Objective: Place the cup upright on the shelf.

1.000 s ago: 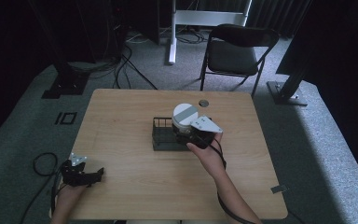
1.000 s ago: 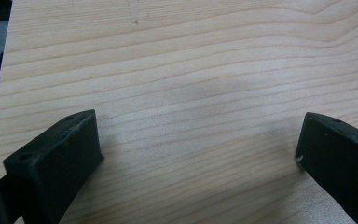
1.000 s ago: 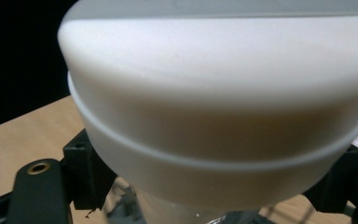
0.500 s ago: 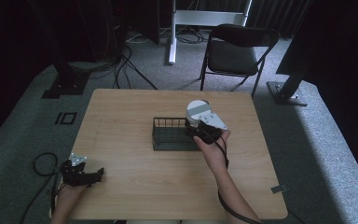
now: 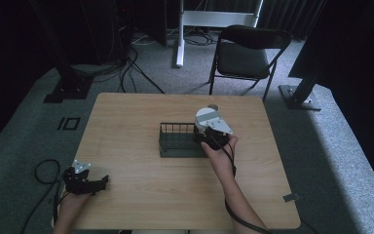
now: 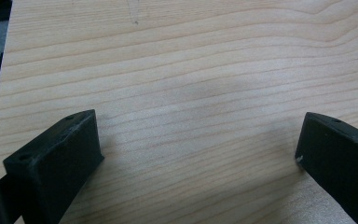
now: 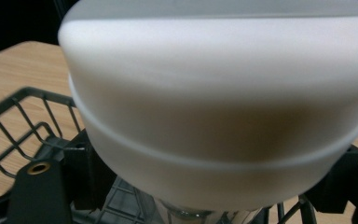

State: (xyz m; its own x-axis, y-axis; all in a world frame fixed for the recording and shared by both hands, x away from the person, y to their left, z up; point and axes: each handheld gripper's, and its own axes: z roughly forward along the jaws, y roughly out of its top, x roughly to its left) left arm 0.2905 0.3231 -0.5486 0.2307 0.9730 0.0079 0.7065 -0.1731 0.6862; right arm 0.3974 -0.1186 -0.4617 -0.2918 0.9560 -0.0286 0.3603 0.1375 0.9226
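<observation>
My right gripper hovers at the right end of a black wire basket in the middle of the table. It is shut on a round white container with a grey top. In the right gripper view the white container looms very close, its lower part pinched between the two black jaws, and the basket's wire wall lies below and to the left. My left gripper rests near the table's front left corner. The left gripper view has its jaws wide apart over bare wood, so it is open.
The wooden table carries a small round grey object just behind the container. A black folding chair stands beyond the far edge. Cables and stand bases lie on the carpet around the table.
My right gripper has carried the white container to the right, from above the basket's middle to its right end. The left gripper has stayed put.
</observation>
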